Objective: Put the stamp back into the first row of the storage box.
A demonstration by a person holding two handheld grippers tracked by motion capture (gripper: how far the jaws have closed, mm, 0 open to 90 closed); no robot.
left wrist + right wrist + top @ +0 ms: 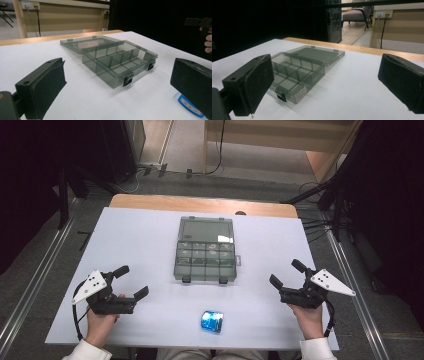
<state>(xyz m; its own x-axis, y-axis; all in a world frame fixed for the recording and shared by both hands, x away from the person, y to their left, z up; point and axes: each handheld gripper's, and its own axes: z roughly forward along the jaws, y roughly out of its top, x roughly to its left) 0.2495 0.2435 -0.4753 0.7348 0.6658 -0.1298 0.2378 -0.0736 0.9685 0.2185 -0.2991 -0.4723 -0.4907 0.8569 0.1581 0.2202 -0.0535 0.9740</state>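
From the high view, one smoky transparent compartment box [205, 260] lies open in the middle of the white surface [140, 245], its lid [206, 230] folded flat away from the person. One small blue shiny object [212, 321] sits near the front edge, between the two hands and well apart from the box. The left claw [131, 282] rests at the near left, held in a hand [100, 322], and the right claw [285, 274] at the near right, held in the other hand [310, 317]; each carries a grey three-cornered plate.

The left gripper view adds what the high view blurs: the dividers inside the box [120, 62] form two rows of cells, and two dark latches [128, 80] hang from the front wall. A blue-rimmed label [190, 105] shows just beside the jaw at the right edge; whether it belongs to the blue object I cannot tell. The other claw [198, 22] appears far off at upper right.

The right gripper view shows a pale sticker [300, 94] on the box's end wall, along with two hinges on the lid [317, 53] and, beyond the surface, a wall socket with cables [383, 12].

Both claws stand wide open with nothing between their jaws, each well apart from the box.
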